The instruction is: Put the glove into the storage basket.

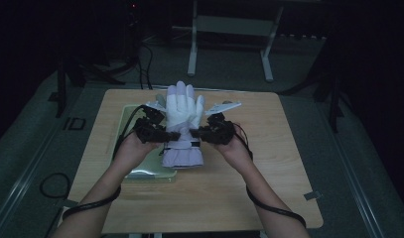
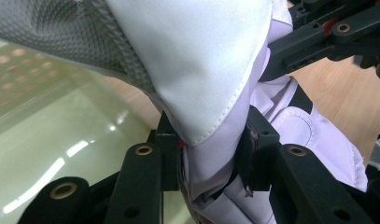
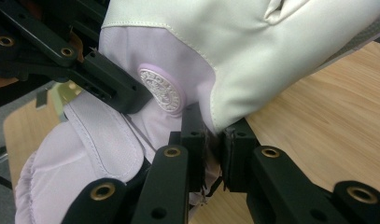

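Glove (image 1: pixel 183 119) is held up over the worktop (image 1: pixel 269 163), mid-frame in the high view, fingertips pointing to the top of the frame, cuff hanging toward the bottom. Both grippers pinch it at the wrist band, one per side.

Left of frame: left gripper (image 1: pixel 162 135), fingers clamped on the glove's left edge. In the left gripper view its fingers (image 2: pixel 171 156) bite a fold of lilac fabric just under the white palm seam. A pale green tray (image 1: pixel 121 124) sits on the worktop beneath and left of it.

Right of frame: right gripper (image 1: pixel 198 133), fingers clamped on the opposite edge. In the right gripper view the fingers (image 3: pixel 194 140) grip near the round badge (image 3: pixel 160 93), thin bite of fabric only.

How to do it well, my read:
- move both hands together, same speed, same height; otherwise the glove twists
- keep light tension across the wrist band, don't stretch it
- right bite looks shallow, so no jerks
- mind the cuff dragging on the tray rim when lowering
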